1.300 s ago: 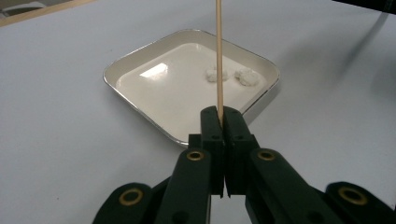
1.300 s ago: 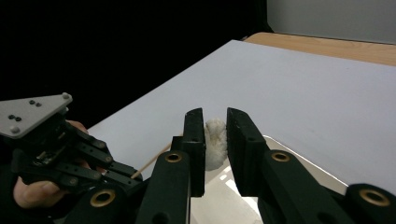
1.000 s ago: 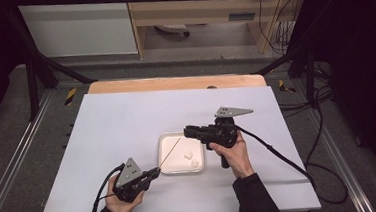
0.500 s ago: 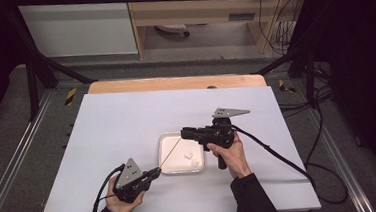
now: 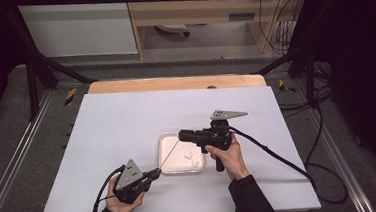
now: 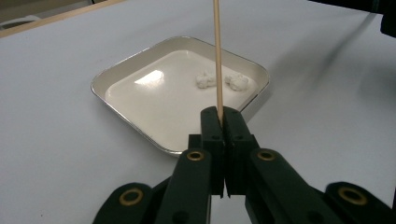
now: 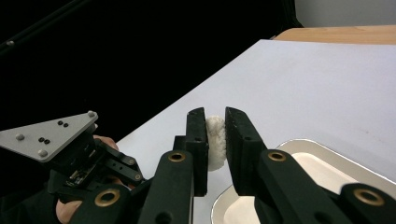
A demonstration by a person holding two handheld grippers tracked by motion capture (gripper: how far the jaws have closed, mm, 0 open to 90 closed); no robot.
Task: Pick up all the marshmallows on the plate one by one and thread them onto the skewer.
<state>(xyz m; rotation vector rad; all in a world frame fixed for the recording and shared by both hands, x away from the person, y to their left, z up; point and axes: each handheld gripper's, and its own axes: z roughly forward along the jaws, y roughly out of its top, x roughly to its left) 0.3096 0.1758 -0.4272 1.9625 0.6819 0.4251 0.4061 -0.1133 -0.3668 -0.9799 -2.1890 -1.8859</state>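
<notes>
White tabletop lies bare and wide on every side of the shallow tray, which sits near the front edge with two white lumps inside. The left gripper, just off the tray's front-left corner, pinches a thin wooden skewer slanting up over the tray, while the right gripper above the tray's far rim clamps a white puff. Since a second ago the right gripper has shifted slightly left over the tray; the left has stayed put.

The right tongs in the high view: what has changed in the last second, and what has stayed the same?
The right tongs, shut on a white piece, have moved slightly left, toward the tip of the skewer. The left tongs stay in place, shut on the skewer. The tray and its two white pieces have not moved.
</notes>
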